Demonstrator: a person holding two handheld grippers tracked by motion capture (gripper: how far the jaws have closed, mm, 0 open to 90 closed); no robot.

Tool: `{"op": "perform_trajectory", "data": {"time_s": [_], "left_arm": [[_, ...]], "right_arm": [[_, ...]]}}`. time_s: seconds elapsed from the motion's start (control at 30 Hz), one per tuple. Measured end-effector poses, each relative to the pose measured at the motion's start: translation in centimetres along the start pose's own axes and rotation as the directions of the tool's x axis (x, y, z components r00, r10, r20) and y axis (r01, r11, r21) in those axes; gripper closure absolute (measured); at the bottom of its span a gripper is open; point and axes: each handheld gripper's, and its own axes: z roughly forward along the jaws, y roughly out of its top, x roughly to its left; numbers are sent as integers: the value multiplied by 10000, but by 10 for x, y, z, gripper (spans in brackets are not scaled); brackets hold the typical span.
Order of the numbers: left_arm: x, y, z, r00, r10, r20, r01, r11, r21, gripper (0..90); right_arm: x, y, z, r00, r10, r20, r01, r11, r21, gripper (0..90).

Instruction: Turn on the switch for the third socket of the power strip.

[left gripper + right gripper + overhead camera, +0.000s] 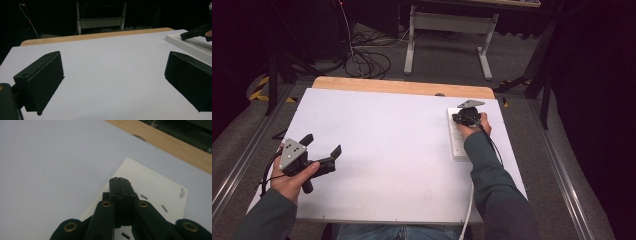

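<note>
Right gripper (pixel 119 180): we see both jaws clenched tight, pad against pad, nothing between them. Tips point down at the power strip (pixel 152 192), at or just above its top face; we can't tell contact.

Left gripper (pixel 112 82): jaws released, spread wide, nothing but bare sheet between them. It sits by the near-left corner of the table, well apart from the strip.

Count: two grippers, one strip, one white sheet (pixel 387 150), one table (pixel 402 86). We see three short slots on the strip in the right gripper view, plus a small grey logo near one corner.

Strip location: right side of the sheet, long axis running away from us, just beside the right edge. In the high view the right hand (pixel 469 131) covers its middle, and a white cable (pixel 468 215) runs off the near edge.

Room: the whole centre and left of the sheet is open between the grippers. Little margin between strip and right edge. A strip of bare wood shows at the far edge.

Materials: jaws are matte black plastic blocks, flat-faced, with brass-coloured pivot rivets on the right gripper's links. Strip is smooth white plastic, a flat slab with rounded corners. Sheet is matte white, flat. Table edge is light wood. A grey three-cornered plate tops each gripper.
</note>
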Motion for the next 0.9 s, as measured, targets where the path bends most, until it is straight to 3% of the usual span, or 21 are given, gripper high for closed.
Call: {"op": "perform_trajectory", "data": {"time_s": [0.63, 0.73, 0.9], "left_arm": [[0, 0, 1, 10000, -9, 45, 9, 10000, 48, 27], [0, 0, 2, 10000, -34, 36, 34, 10000, 45, 27], [-1, 0, 3, 10000, -16, 74, 16, 10000, 46, 27]], "right_arm": [[0, 0, -1, 9998, 174, 102, -173, 9998, -18, 900], [-1, 0, -4, 9986, 536, 25, -535, 9975, -470, 900], [3, 2, -10, 9984, 547, -169, -558, 9957, -739, 900]]}}
